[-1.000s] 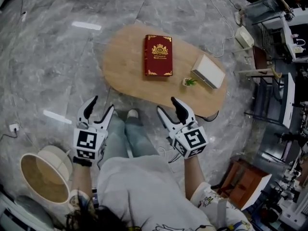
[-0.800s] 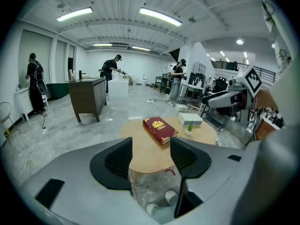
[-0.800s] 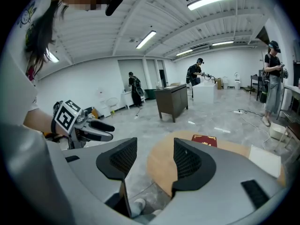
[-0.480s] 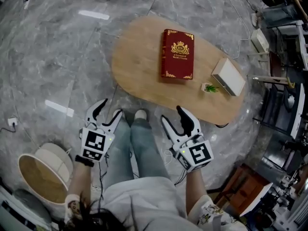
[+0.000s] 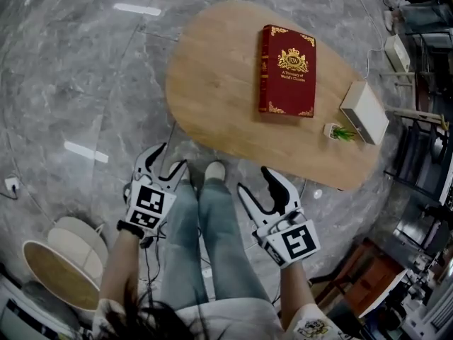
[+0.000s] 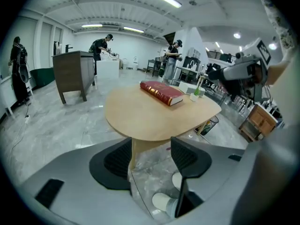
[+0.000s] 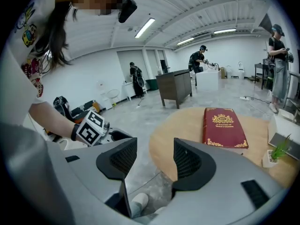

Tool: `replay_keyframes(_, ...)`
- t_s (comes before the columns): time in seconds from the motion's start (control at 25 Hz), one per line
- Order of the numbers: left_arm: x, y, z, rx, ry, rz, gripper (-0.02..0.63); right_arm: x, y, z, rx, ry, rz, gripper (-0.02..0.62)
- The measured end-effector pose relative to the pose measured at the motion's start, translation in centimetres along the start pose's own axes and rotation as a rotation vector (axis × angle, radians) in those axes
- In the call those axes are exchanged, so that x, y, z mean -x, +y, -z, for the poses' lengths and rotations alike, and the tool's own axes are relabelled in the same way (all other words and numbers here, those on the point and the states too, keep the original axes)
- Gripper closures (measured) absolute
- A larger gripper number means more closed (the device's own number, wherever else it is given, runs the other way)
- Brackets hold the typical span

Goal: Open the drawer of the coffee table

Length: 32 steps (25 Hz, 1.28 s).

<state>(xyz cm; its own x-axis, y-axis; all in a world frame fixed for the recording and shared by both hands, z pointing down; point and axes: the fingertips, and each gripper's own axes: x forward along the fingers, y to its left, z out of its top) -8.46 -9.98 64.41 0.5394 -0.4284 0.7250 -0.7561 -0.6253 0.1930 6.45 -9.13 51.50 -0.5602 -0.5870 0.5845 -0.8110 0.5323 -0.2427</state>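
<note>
Grey marble floor point(image 5: 85, 83) surrounds the oval desk point(image 5: 212, 83) with its book point(image 5: 287, 71). No view shows the drawer; presumably it sits under the top. Both the left gripper point(image 5: 170, 156) and right gripper point(image 5: 256, 180) hang near the knees point(image 5: 205, 211), jaws wide and empty, the left's just opened slightly further. Reaching blind, jaws could strike the rim or miss the pull.
</note>
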Motion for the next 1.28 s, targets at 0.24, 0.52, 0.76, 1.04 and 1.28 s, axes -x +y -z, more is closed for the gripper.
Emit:
replay_keyframes(0.24, -6.1, 1.8, 3.4, -0.017, 0.048, 0.035, 0.365, -2.4, -0.8, 2.7, -0.005, 0.018, 0.01, 0.385)
replay_keyframes(0.52, -11.0, 3.2, 5.1, -0.062, 0.083, 0.062, 0.36, -5.2, -1.4, 4.4, 0.011, 0.03, -0.019, 0.385)
replay_keyframes(0.76, -14.0, 4.2, 5.9, -0.091, 0.077, 0.082, 0.353, -7.2, -2.1, 5.6, 0.039, 0.045, -0.045, 0.385)
replay_keyframes(1.04, -15.8, 3.8, 6.3, -0.173, 0.058, 0.147, 0.337, -8.1, -1.3, 7.0, 0.021, 0.071, -0.057, 0.385)
replay_keyframes(1.28, -16.5, 3.1, 4.9, -0.284, 0.023, 0.198, 0.358, -7.8, -0.4, 8.0, 0.018, 0.076, -0.08, 0.385)
